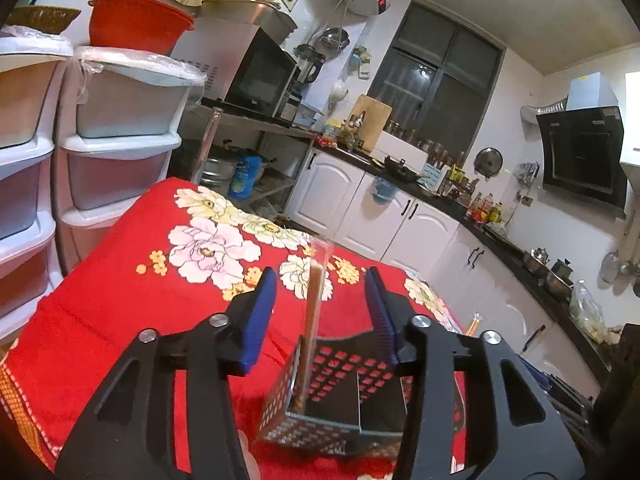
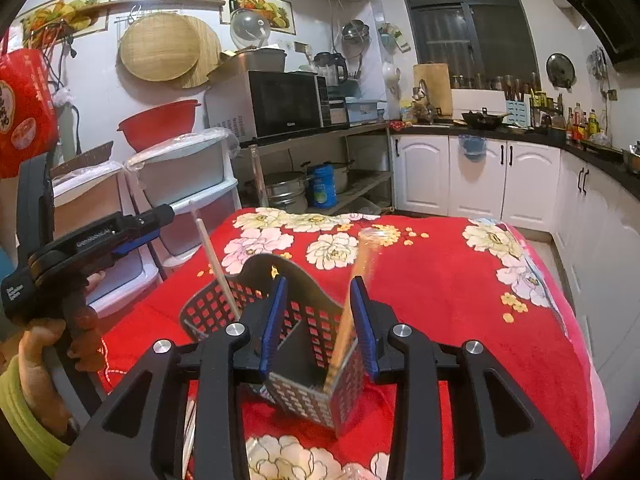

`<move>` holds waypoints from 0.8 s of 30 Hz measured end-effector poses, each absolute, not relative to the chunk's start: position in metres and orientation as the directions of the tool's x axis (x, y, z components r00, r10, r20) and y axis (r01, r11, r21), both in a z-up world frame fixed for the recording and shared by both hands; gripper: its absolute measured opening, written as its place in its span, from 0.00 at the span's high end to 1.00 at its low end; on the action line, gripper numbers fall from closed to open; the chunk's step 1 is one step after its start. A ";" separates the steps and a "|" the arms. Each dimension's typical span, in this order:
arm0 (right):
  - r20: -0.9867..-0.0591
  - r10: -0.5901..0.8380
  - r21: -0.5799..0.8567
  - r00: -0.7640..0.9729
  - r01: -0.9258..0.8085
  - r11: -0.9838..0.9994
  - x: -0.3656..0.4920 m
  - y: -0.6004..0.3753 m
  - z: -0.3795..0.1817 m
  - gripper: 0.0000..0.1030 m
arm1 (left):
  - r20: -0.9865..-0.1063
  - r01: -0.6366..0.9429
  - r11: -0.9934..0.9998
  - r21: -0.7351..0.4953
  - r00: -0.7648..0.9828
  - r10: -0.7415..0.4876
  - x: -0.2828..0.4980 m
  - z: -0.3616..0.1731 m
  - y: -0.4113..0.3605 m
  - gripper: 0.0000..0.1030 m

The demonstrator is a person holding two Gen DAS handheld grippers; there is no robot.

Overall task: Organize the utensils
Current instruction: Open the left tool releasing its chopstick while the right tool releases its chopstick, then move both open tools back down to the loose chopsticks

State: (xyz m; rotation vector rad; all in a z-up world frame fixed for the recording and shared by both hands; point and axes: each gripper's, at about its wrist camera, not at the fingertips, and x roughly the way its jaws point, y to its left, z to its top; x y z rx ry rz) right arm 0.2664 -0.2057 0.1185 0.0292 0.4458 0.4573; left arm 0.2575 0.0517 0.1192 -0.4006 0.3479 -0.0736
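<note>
A black perforated utensil holder (image 1: 352,392) (image 2: 304,340) with a divider stands on the red floral cloth (image 1: 120,300) (image 2: 440,300). A wrapped pair of chopsticks (image 1: 314,312) (image 2: 218,264) leans upright in its left compartment. A second wrapped pair (image 2: 352,308) stands in the right compartment. My left gripper (image 1: 322,304) is open, its blue pads on either side of the first pair without touching; it also shows at the left of the right wrist view (image 2: 136,228). My right gripper (image 2: 318,316) is open just above the holder, with the second pair beside its right pad.
White plastic drawer units (image 1: 100,152) (image 2: 180,184) stand left of the table. A metal shelf with a microwave (image 2: 276,100) and pots is behind. White cabinets and a dark counter (image 2: 500,128) run along the right. More wrapped utensils (image 2: 192,432) lie near the table's front edge.
</note>
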 end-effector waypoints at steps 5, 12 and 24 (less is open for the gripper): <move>-0.420 0.424 0.122 0.802 -0.413 0.902 0.258 -0.208 0.115 0.63 | -0.347 -0.003 0.916 -0.402 0.926 -0.149 0.248 0.116 0.057 0.52; -0.428 0.437 0.116 0.791 -0.432 0.894 0.245 -0.203 0.110 0.53 | -0.379 -0.012 0.918 -0.396 0.913 -0.152 0.225 0.105 0.062 0.37; -0.446 0.457 0.103 0.769 -0.464 0.880 0.225 -0.193 0.100 0.39 | -0.445 -0.069 0.915 -0.396 0.887 -0.126 0.182 0.074 0.079 0.13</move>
